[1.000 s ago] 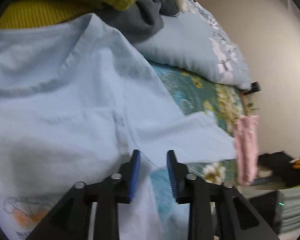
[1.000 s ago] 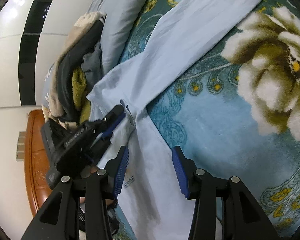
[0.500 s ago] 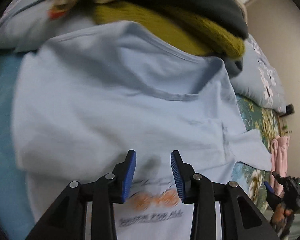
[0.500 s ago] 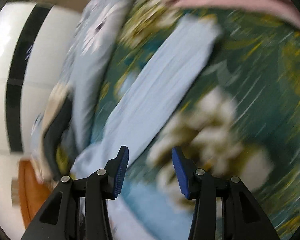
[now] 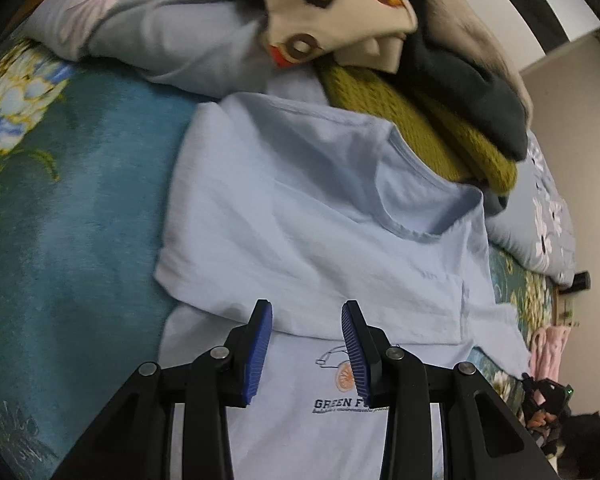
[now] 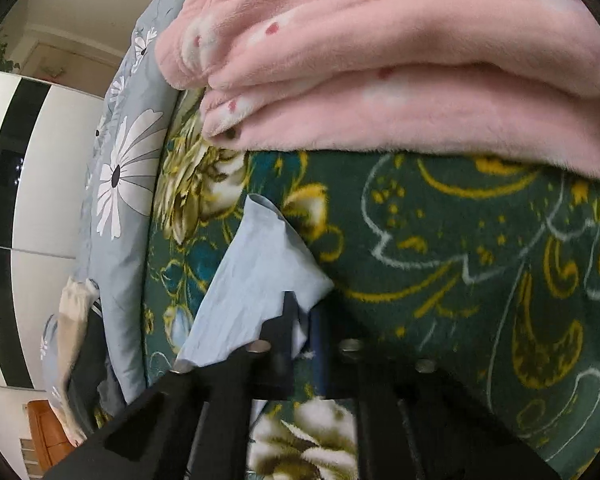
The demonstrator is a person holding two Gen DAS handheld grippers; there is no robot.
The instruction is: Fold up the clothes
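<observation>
Two grippers worked a light blue T-shirt spread on the floral bedspread. Left gripper hovered over the shirt's chest, fingers apart and empty. Right gripper pinched the sleeve closed, near a folded pink blanket.

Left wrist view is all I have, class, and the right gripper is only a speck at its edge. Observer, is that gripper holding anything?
Observer: Yes. The right gripper is shut on the light blue T-shirt, at the end of its outstretched sleeve.
Operator: What lies ahead of it?
Observer: A folded pink fleece blanket fills the top of the right wrist view, resting on the dark green floral bedspread a little beyond the sleeve end.
</observation>
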